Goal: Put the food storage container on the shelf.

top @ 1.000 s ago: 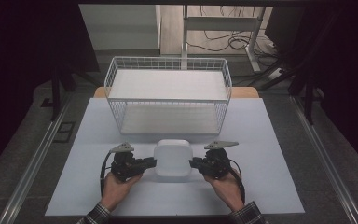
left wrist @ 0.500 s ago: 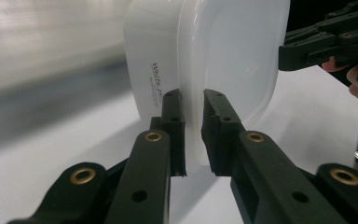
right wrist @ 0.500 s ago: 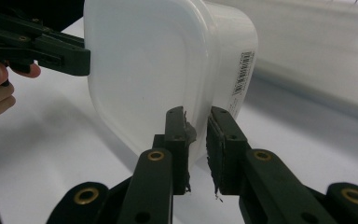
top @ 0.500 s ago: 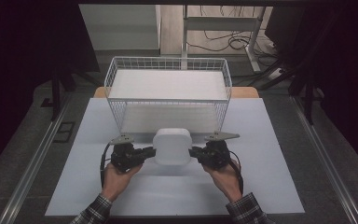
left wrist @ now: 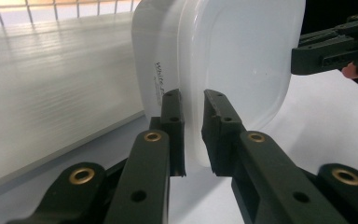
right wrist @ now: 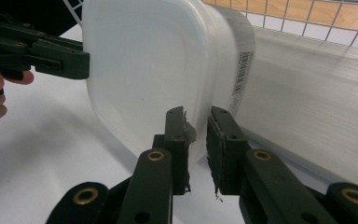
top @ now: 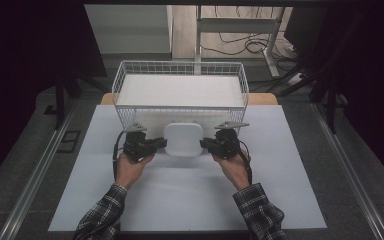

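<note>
While gripped both sides – container [top: 183, 139] white, translucent, rounded-square – barcode label

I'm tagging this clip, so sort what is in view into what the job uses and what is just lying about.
In use:
- white rounded plastic container, gripped by its edges
- left gripper
- right gripper
- white wire basket, just beyond the container

Lying about:
- white table mat
- black cables on the floor
- grey metal stand
</note>
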`<state>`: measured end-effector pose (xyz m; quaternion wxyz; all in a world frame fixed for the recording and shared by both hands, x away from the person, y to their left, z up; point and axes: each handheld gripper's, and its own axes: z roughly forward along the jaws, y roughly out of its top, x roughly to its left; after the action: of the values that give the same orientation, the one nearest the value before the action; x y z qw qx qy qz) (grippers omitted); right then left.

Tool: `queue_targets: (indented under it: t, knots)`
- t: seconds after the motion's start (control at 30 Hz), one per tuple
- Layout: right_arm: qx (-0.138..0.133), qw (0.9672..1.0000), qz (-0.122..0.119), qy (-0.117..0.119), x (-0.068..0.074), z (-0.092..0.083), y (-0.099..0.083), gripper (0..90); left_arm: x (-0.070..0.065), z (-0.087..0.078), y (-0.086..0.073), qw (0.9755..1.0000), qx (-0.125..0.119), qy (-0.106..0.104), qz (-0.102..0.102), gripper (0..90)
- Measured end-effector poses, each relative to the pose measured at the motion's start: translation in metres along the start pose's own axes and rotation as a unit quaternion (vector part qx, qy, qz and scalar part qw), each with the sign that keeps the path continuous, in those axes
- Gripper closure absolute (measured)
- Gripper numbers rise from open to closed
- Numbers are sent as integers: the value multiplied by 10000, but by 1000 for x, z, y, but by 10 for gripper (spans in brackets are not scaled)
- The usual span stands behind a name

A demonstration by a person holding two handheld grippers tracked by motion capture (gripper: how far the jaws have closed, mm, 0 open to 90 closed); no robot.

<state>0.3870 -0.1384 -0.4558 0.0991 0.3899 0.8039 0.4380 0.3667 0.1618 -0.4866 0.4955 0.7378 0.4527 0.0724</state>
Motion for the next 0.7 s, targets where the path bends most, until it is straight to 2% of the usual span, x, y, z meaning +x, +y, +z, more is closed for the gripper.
queue_targets:
  t: [0.27, 0.37, 0.43, 0.63, 0.67, 0.7]
  knots:
    - [137, 9998, 154, -81, -9, 17, -2, 773, 7, 14, -3, 9998, 125, 133, -81, 788]
    - [167, 9997, 170, -93, -11, 19, -2, 772, 7, 17, -3, 9997, 139, 182, -65, 785]
    - [139, 9996, 229, -115, -13, 21, -2, 767, 8, 18, -2, 9998, 67, 138, -86, 782]
    - [41, 9995, 291, -84, -19, 25, -2, 747, 9, 20, 1, 9998, -22, 179, 20, 751]
    - [28, 9996, 230, -180, -18, 27, 0, 714, 8, 21, 3, 9994, -119, 293, 140, 745]
    - [28, 9996, 230, -180, -18, 27, 0, 714, 8, 21, 3, 9994, -119, 293, 140, 752]
